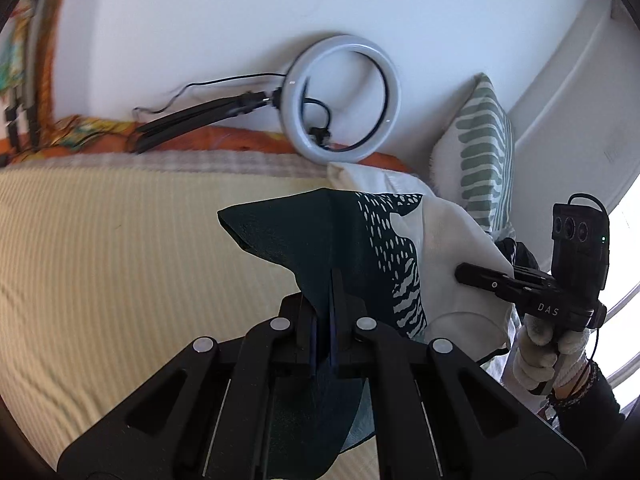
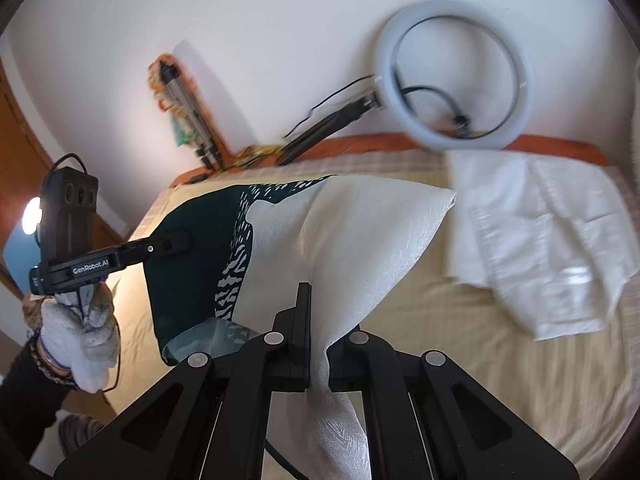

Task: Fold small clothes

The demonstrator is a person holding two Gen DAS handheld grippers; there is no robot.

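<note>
Standing at the foot of the bed point(image 2: 500, 320), I am looking across its pale yellow striped cover toward the white wall. Far to the left, a tripod point(image 2: 188, 120) is leaning in the corner against a bright patterned cloth. Next along, a ring light point(image 1: 340, 98) on its folded black stand is lying against the wall at the head of the bed, its cable trailing beside it.

In front of that, the person is holding one small garment point(image 2: 352, 240) up above the bed, stretched between both tools. It is dark green on its left part and cream white on its right, with a speckled and striped print where the two colours meet. The left claw point(image 1: 326, 312) is gripping the dark green edge, its jaws closed tight on the fabric, with a gloved hand point(image 2: 80, 340) wrapping the handle below. The right claw point(image 2: 318, 344) is gripping the cream white edge in the same way, jaws pressed together with cloth running down between them, and another gloved hand point(image 1: 548, 344) is holding its handle.

Further right, a white cloth point(image 2: 540, 240) is lying spread and rumpled on the bed cover, well apart from the held garment. A green-striped pillow point(image 1: 480, 152) is standing against the wall at the far right.
</note>
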